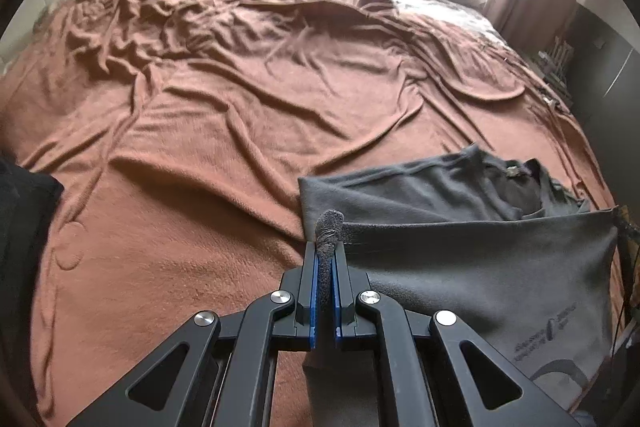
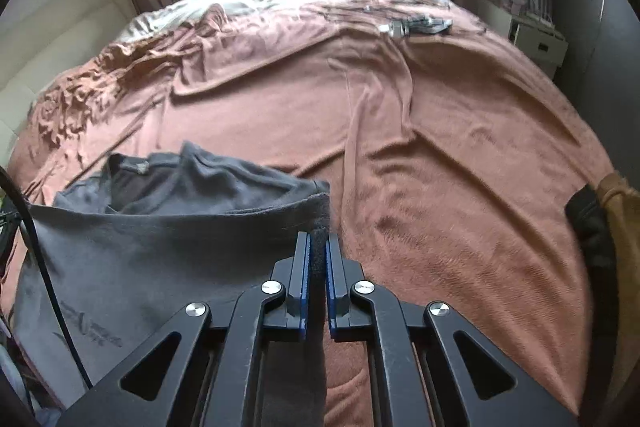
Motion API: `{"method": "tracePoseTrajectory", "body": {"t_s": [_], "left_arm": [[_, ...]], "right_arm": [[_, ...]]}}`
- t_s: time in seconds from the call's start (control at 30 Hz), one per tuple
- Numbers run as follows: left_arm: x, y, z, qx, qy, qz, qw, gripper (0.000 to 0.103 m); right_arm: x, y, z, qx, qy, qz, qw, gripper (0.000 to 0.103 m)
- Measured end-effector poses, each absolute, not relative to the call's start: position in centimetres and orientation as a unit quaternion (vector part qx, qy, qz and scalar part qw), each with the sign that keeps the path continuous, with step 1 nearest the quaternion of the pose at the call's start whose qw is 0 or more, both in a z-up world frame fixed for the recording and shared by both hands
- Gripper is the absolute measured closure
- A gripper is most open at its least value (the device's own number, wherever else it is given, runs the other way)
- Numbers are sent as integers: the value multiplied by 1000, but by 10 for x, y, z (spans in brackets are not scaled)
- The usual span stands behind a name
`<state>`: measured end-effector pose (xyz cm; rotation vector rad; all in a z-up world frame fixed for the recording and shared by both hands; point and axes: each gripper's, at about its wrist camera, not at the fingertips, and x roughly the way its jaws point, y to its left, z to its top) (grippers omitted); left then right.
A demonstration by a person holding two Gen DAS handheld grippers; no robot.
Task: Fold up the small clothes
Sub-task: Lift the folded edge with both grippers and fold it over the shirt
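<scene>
Left wrist: soft grey T-shirt (image 1: 460, 267) hem bunched on fleecy rust blanket (image 1: 200, 147)

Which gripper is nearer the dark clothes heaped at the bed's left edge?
Left. The left gripper grips the grey shirt's left corner, on the dark clothes' side; the right gripper grips its other corner, farther away.

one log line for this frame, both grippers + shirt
left gripper: shut on grey shirt edge | right gripper: shut on opposite edge | shirt: raised between them over brown blanket
</scene>
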<state>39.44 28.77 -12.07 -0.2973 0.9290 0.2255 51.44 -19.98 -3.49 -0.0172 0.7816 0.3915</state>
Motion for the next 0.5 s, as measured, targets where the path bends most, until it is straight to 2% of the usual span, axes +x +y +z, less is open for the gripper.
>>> {"method": "tracePoseTrajectory", "body": {"t_s": [0.27, 0.5], "left_arm": [[388, 287, -65, -124, 400, 125, 899, 97], [421, 292, -57, -115, 399, 129, 901, 97]], "right_arm": [[491, -207, 5, -12, 337, 185, 923, 100], [516, -212, -7, 9, 346, 178, 921, 100]]}}
